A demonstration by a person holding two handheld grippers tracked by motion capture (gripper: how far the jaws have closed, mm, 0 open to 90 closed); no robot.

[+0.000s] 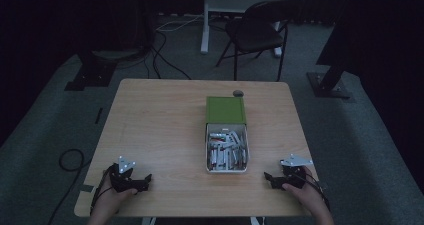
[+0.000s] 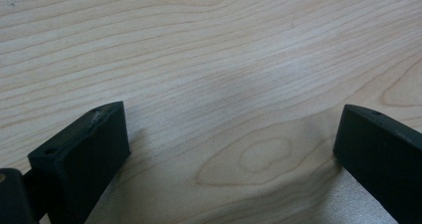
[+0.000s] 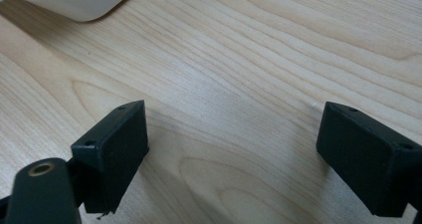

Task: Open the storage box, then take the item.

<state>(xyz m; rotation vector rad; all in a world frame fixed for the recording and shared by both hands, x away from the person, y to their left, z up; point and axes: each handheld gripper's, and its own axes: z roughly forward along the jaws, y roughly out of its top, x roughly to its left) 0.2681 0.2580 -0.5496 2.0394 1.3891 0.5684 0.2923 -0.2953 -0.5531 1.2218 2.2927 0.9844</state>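
Both grippers, left [image 1: 142,180] and right [image 1: 270,177], sat low in frame, jaws apart and empty; best approach the centre box [image 1: 226,157] squarely from both sides.

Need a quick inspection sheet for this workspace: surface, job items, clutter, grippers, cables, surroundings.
Surface: light wood table, bare around the box.
Job's things: white box full of small pale pieces, its green lid at the far end.
Clutter: small dark round object near the far edge.
Grippers: left gripper and right gripper open, nothing between the jaws, at the near corners.
Cables: black cables on the floor.
Surroundings: dim room, folding chair, carpet.
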